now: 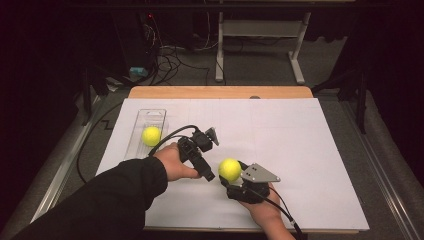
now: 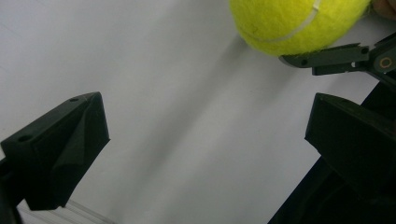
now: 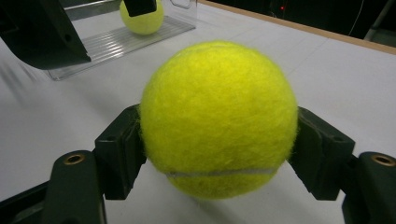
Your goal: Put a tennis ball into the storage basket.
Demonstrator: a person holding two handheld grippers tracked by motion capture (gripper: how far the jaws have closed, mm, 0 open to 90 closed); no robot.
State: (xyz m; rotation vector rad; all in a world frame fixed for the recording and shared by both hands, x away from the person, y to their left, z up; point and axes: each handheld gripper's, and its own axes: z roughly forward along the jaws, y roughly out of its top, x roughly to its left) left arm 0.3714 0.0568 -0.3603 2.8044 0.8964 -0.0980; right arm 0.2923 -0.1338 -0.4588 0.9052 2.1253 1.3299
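**One ball clamped, one in the tray**

One tennis ball (image 3: 218,119) sits squeezed between the right gripper's (image 1: 231,176) jaws above the white table (image 1: 300,150). At its nine o'clock, the left gripper (image 2: 205,135) gapes empty. At ten o'clock, a second ball (image 1: 151,135) lies in the clear tray (image 1: 150,116).

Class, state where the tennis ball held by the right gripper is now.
In the high view the held tennis ball sits low of centre, clamped by the right gripper, beside the left gripper.

The high view looks forward and down on the desk (image 1: 300,150); both gripper views sit close, sharing one tennis ball (image 3: 218,119) (the held one).
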